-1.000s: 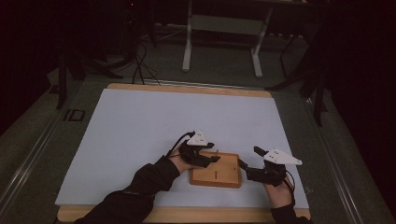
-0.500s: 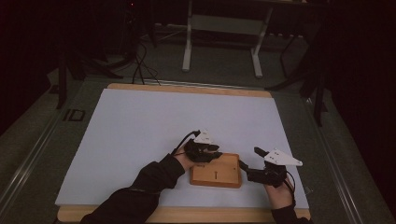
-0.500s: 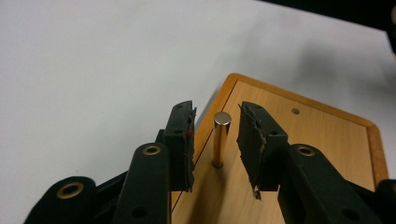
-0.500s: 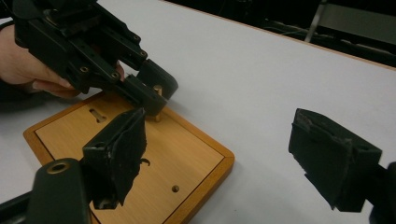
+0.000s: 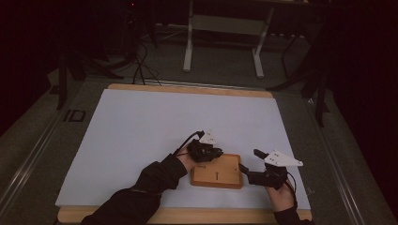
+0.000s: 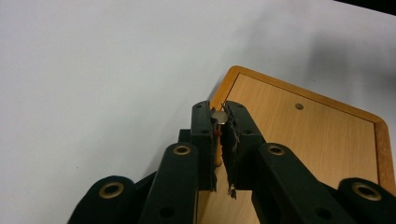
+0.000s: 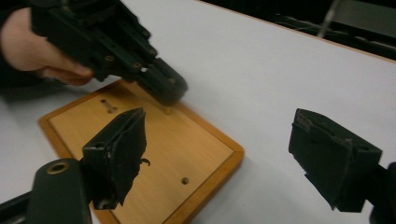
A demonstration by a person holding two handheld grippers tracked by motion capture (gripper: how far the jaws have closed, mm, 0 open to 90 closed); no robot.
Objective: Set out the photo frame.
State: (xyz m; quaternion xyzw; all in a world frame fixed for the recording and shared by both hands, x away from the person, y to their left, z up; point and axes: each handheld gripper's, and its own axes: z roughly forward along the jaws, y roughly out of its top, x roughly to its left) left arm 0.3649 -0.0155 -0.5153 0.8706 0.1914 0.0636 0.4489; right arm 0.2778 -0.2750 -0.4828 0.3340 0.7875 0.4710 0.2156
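Observation:
A flat wooden board (image 5: 225, 174) lies on the white table sheet near the front edge. In the left gripper view the board (image 6: 303, 140) has a raised darker rim and a small hole (image 6: 299, 106). My left gripper (image 5: 212, 153) (image 6: 218, 112) sits at the board's far left corner. Its jaws have just been closing and now pinch a small silver pin (image 6: 220, 116) between their tips. My right gripper (image 5: 248, 160) (image 7: 219, 126) stands open beside the board's right end, with nothing between its pads. The right gripper view shows the left gripper (image 7: 163, 88) tip-down on the board (image 7: 154, 154).
The white sheet (image 5: 155, 126) covers a wooden table and stretches wide behind and left of the board. The board carries a short slot (image 7: 108, 106) and another hole (image 7: 185, 180). Dark stands and cables sit on the floor beyond the table's far edge.
The left gripper's jaws have closed at the board's far left corner, and the hand has shifted slightly right. The right gripper has kept still and open.

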